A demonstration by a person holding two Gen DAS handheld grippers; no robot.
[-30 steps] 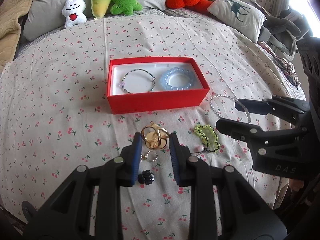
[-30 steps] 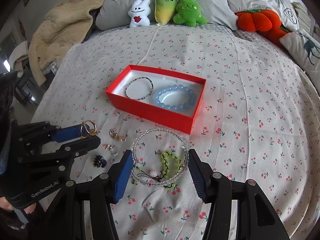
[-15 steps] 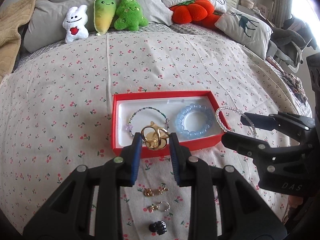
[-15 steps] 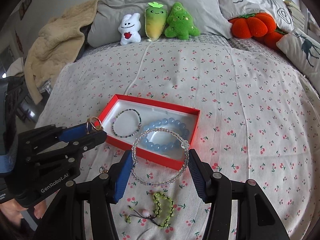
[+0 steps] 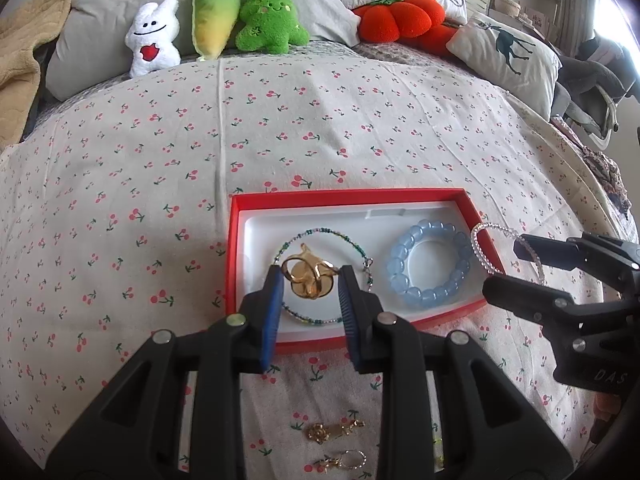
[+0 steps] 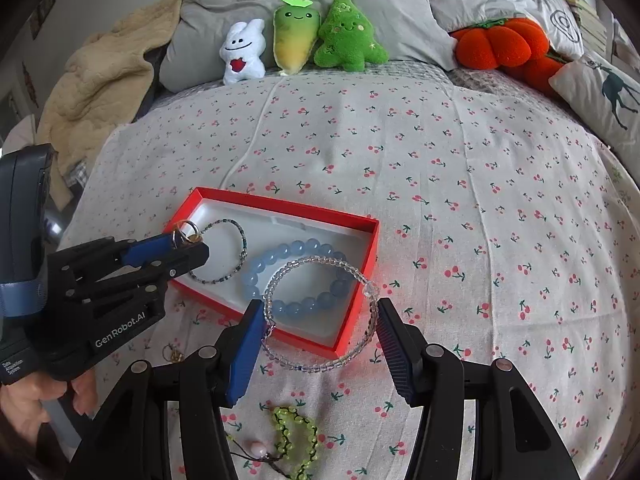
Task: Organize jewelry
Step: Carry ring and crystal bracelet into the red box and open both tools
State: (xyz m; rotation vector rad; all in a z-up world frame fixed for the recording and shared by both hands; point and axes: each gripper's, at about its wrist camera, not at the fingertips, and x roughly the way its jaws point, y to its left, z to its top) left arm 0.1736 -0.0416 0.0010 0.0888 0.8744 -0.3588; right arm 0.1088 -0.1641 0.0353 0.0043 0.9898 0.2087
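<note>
Two small gold trinkets (image 5: 334,429) are lying on the cherry-print bed (image 5: 320,128) below the left claw (image 5: 311,280), too small to identify; the lower one is partly cut off. The left claw is pinching a gold ring cluster (image 5: 307,279) over the red box (image 5: 236,248), above the thin green beaded bracelet (image 5: 362,248) beside the blue bead bracelet (image 5: 428,266). The right claw (image 6: 320,322), half spread, is gripping a clear bead bracelet (image 6: 320,312) over the box's near corner. A green charm (image 6: 294,438) is lying near it.
</note>
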